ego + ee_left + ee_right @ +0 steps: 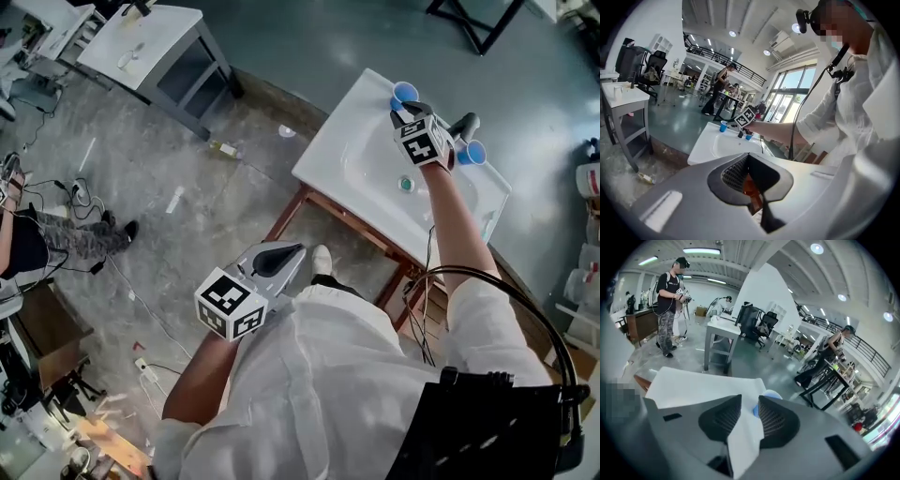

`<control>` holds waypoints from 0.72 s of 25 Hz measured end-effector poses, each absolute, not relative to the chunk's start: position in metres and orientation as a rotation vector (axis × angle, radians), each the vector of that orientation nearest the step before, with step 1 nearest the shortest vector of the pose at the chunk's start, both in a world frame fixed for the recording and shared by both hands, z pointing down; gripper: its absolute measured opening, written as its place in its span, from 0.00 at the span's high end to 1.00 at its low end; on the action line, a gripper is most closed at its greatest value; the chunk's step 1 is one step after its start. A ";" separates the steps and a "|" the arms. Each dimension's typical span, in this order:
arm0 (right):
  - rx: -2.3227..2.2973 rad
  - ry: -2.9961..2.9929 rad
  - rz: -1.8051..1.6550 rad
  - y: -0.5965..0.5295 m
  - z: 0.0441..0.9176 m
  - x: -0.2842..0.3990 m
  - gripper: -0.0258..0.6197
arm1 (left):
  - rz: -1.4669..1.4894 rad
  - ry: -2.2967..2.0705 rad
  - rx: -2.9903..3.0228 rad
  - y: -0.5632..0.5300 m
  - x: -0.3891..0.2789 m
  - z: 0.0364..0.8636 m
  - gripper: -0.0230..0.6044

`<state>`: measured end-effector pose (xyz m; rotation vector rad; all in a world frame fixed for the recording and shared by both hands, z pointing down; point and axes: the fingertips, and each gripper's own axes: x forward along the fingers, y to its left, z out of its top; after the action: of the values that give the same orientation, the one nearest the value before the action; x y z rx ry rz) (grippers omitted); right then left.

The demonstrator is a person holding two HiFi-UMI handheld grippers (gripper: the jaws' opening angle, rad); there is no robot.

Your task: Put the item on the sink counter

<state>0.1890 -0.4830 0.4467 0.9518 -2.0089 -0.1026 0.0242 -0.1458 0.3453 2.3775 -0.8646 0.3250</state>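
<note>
Arm (455, 225) outstretched, right gripper (411, 112) hovers over sink (328, 159), fingers (774, 420) parted; left gripper (286, 253), fingers closed, held low.

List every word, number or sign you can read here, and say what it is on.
No text can be read.
Left cube, right cube: square black-and-white marker patterns only, no letters.
Bottle on the floor: any label is too small to read.

Blue cup (405, 91), upright, on sink counter (333, 150)
</note>
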 end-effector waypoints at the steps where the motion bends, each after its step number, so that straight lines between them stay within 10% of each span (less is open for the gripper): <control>1: 0.927 -1.981 -0.120 -0.491 0.452 0.190 0.81 | 0.322 -0.882 2.365 -0.148 0.023 0.345 0.96; 18: 0.692 -1.823 -0.152 -0.530 0.509 0.197 0.92 | 0.340 -0.942 2.292 -0.155 0.002 0.359 0.96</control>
<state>0.1966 -0.5304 0.5094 0.6924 -1.8229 -0.1518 0.0025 -0.1553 0.3585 2.2920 -0.9422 0.3395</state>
